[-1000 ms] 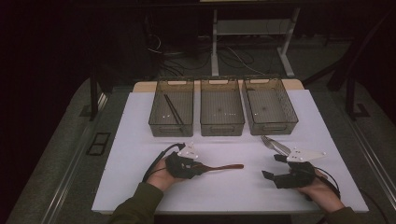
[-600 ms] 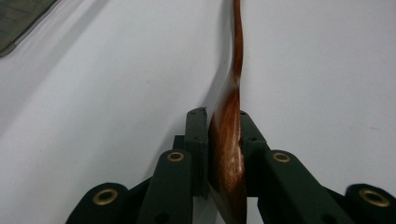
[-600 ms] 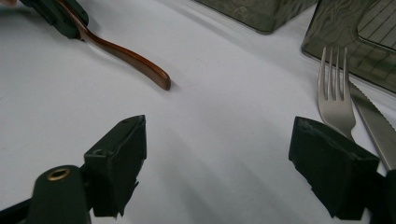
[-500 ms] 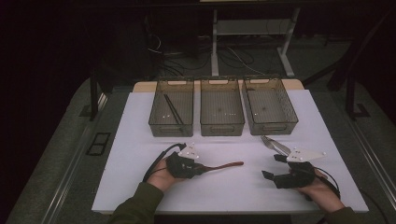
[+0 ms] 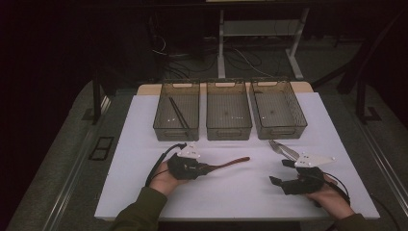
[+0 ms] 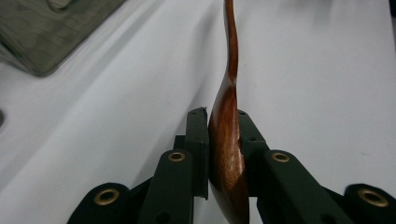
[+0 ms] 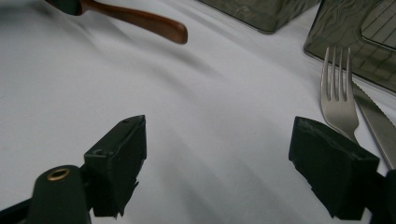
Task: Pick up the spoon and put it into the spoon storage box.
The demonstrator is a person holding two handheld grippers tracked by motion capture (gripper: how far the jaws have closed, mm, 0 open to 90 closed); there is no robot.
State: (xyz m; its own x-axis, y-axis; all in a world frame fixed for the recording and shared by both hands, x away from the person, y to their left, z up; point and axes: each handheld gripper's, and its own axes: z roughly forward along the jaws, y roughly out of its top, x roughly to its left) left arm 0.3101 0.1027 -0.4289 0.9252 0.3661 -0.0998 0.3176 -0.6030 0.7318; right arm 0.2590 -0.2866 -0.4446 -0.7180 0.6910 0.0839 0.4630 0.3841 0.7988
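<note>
The wooden spoon (image 6: 227,140) is clamped in your left gripper (image 6: 223,154): in the left gripper view its bowl stands on edge between the two jaws, both pads pressed against it, and the thin handle runs away to the top middle of the frame over the white worktop (image 6: 327,70). Your jaws have just been closing, with the spoon between them. In the high view the spoon (image 5: 231,163) lies a little below the centre of the frame, its handle pointing right from the left gripper (image 5: 204,169), which your left hand (image 5: 161,179) holds at lower left of centre.

Your right gripper (image 7: 217,168) has its jaws wide apart with nothing between them but bare worktop. In the high view it sits at lower right (image 5: 281,174) in your right hand (image 5: 332,197), well apart from the spoon. Just beyond it, toward the upper right of the right gripper view, a fork (image 7: 338,93) and a knife (image 7: 376,122) lie side by side, touching or nearly so.

Across the middle of the high view three grey wire baskets stand in a row: the left basket (image 5: 162,126) holds a pair of dark chopsticks (image 5: 179,112), the middle basket (image 5: 229,131) and the right basket (image 5: 299,122) stand beside it.
</note>
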